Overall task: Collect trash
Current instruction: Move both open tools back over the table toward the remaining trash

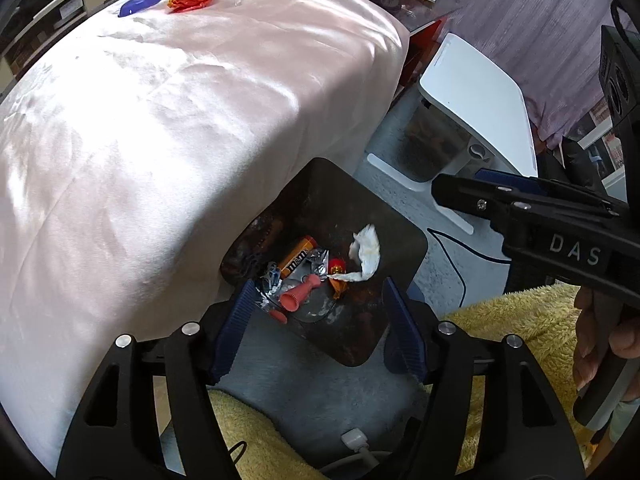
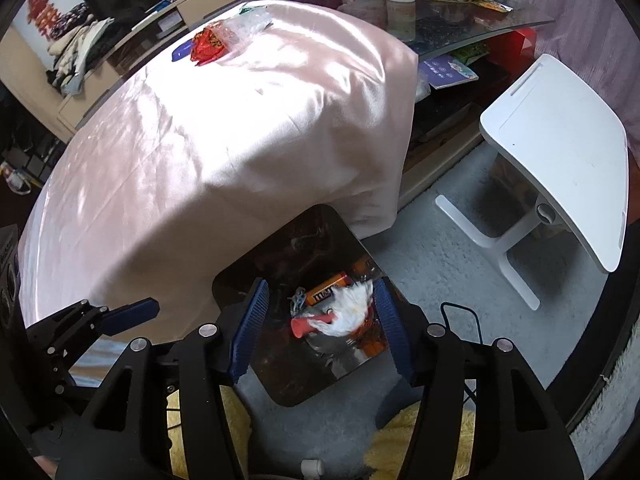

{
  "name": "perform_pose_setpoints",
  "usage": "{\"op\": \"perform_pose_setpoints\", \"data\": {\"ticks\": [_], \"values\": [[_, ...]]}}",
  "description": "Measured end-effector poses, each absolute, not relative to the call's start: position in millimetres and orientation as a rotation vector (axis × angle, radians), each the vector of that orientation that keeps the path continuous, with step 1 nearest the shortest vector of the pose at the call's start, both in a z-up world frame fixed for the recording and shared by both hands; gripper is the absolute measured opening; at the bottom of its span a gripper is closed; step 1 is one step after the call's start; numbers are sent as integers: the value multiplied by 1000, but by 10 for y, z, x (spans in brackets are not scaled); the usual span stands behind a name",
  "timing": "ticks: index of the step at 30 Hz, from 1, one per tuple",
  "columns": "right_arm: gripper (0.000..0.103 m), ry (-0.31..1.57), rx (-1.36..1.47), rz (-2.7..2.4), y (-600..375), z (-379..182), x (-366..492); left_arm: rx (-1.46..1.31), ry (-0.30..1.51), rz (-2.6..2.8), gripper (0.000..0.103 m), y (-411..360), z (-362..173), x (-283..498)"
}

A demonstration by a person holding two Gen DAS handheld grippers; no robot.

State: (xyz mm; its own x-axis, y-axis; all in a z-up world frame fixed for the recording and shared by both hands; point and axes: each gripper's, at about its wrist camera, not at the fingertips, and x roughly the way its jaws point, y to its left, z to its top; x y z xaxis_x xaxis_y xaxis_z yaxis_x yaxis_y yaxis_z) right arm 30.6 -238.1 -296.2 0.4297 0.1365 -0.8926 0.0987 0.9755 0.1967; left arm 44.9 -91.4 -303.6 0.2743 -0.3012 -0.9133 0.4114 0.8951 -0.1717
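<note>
Two grippers above the dark trash bin.
Left gripper and right gripper both spread, empty; white tissue lies at the right gripper's two o'clock.

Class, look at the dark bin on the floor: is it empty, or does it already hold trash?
Holds trash. The dark bin contains an m&m's tube, a crumpled tissue and a pink plastic piece, among foil wrappers.

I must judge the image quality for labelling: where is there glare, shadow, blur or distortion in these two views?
Left wrist view: daylight washes out the pink cloth; the dark tray lies in shade; the tissue looks smeared. Right wrist view: glare on the cloth, a deep shadow on its near side; the tissue is blurred; fisheye bends the white side table.
</note>
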Motion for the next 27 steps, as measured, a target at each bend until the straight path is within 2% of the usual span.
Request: {"op": "perform_pose_setpoints", "data": {"ticks": [5,7,16,27], "values": [[96,1035,233,-27,-2456,-2638,236,109,1136,-441,88,-703,-2728,378],[99,1001,233,-34,-2474,-2500,220,119,1109,-425,93,-613,-2593,362],[99,918,205,-24,-2466,-2051,342,108,1012,-335,95,-214,-2129,532],[99,874,205,-3,-2325,-1868,979,96,944,-231,95,63,-1889,1212]]}}
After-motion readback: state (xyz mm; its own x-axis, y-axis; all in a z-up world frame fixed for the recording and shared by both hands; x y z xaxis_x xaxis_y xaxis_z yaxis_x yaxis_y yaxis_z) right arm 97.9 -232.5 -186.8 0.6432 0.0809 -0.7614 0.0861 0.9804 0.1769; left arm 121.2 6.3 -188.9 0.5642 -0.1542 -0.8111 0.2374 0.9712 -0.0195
